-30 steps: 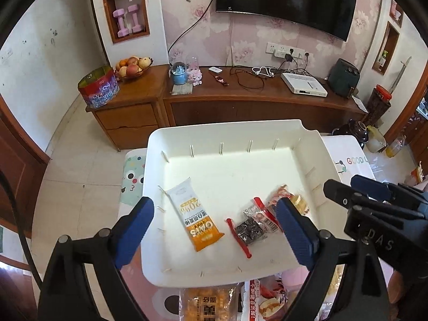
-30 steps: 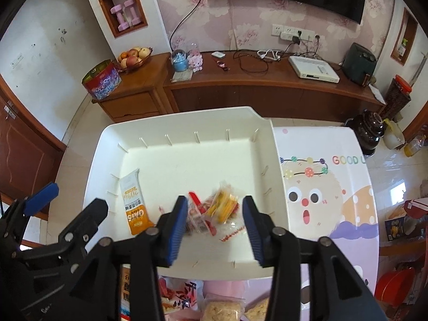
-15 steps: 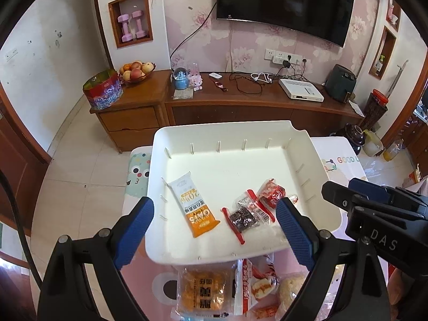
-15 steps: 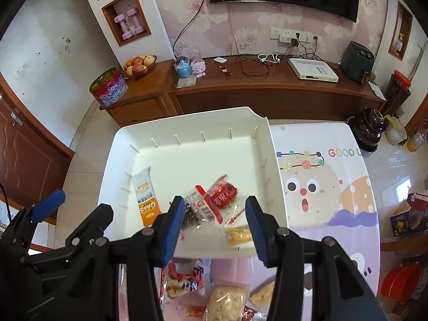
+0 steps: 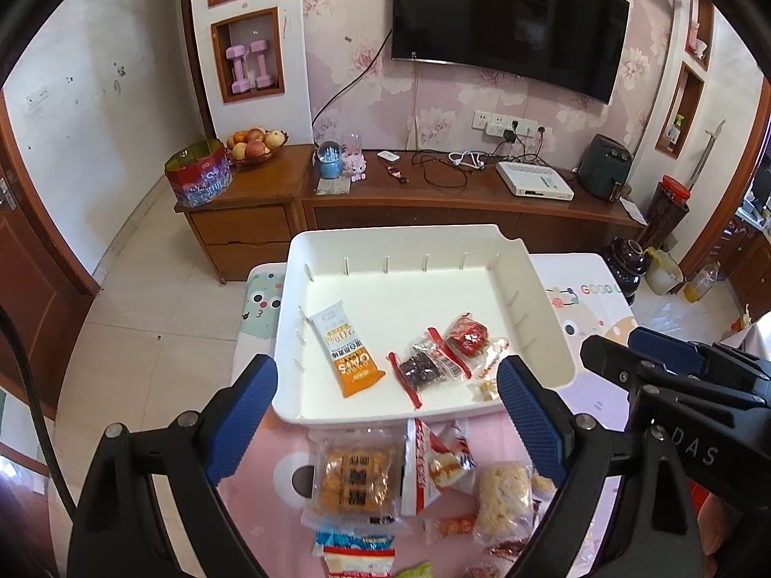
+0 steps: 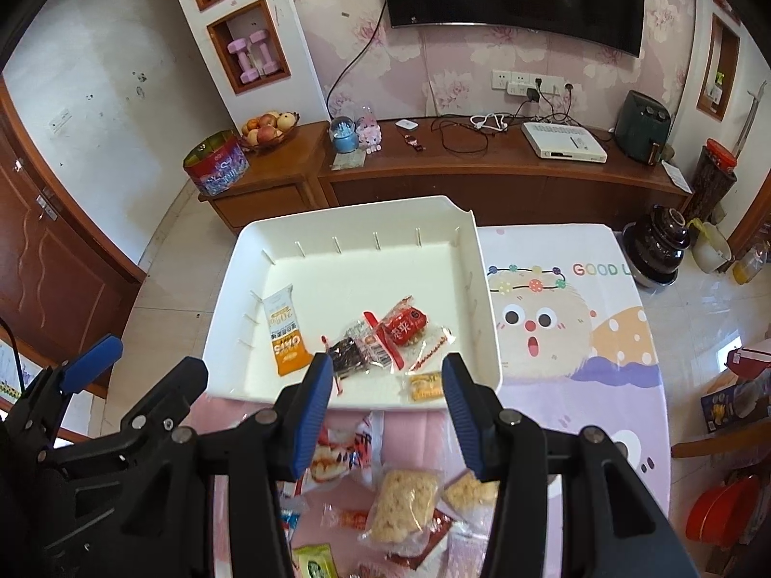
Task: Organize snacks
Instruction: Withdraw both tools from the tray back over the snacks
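Note:
A white tray (image 5: 400, 241) (image 6: 347, 209) sits on the table and holds an orange oat bar (image 5: 348, 349) (image 6: 286, 337), a dark snack pack (image 5: 424, 370) (image 6: 348, 359), a red snack pack (image 5: 466, 333) (image 6: 404, 326) and a small yellow pack (image 5: 485, 387) (image 6: 425, 385). Several loose snacks lie in front of the tray, among them a yellow cracker pack (image 5: 357, 481) and a pale rice cake (image 5: 503, 493) (image 6: 402, 505). My left gripper (image 5: 388, 426) is open and empty above the loose snacks. My right gripper (image 6: 388, 414) is open and empty at the tray's near edge.
The table wears a cartoon cloth (image 6: 568, 318). Behind it stands a wooden TV cabinet (image 5: 433, 197) with a fruit bowl (image 5: 255, 144), a tin (image 5: 197, 178) and a white box (image 5: 535, 180). A dark pot (image 6: 658, 245) stands on the floor at right.
Both grippers have pulled back from the tray and risen, so the loose snacks in front of it have come into view. The right gripper has released the red and yellow packs into the tray.

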The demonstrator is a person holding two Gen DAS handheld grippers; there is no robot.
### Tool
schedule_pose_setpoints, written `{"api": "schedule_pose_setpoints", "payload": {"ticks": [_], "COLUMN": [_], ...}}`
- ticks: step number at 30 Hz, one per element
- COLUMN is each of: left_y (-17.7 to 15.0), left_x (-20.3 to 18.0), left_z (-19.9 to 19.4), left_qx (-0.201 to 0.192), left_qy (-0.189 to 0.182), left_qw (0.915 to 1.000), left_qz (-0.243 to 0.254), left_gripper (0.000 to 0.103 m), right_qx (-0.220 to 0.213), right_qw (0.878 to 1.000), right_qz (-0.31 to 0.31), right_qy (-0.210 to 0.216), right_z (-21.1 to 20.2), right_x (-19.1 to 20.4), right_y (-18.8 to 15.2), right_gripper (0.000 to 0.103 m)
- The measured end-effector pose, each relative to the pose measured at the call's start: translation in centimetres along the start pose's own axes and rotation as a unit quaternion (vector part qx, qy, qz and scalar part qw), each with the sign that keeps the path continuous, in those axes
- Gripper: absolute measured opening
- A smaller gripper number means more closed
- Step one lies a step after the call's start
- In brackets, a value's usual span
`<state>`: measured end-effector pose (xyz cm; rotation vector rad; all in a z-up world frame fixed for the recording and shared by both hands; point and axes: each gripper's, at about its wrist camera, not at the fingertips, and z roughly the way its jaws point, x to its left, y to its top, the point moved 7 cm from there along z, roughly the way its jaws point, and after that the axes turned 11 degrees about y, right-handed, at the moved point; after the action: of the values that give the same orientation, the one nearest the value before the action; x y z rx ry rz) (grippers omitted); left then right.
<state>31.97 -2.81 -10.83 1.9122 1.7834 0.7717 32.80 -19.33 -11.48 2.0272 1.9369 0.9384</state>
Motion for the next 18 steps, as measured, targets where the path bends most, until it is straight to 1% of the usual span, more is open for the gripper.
{"api": "schedule_pose_setpoints", "payload": {"ticks": [8, 14, 18], "left_y": [-2.6, -5.4, -7.9], "left_x": [0.1, 0.5, 1.2], "left_z": [-4.9, -7.9, -9.2], "left_qx": [-0.019, -0.026, -0.022], "left_qy": [-0.002, -0.001, 0.002], "left_qw": [0.9998, 0.9996, 0.9996], "left_qz": [-0.004, -0.007, -0.015], "left_gripper": [0.092, 0.092, 0.093], "right_qx": [-0.014, -0.025, -0.023], "right_qw": [1.000, 0.999, 0.998], "right_qz": [-0.022, -0.041, -0.053], "right_qy": [-0.004, -0.005, 0.002], "right_z": [-4.4, -7.3, -8.2], "right_x": [0.8, 1.4, 1.8], "right_y": [-3.1, -6.2, -8.1], "right_gripper": [0.048, 0.048, 0.048]}}
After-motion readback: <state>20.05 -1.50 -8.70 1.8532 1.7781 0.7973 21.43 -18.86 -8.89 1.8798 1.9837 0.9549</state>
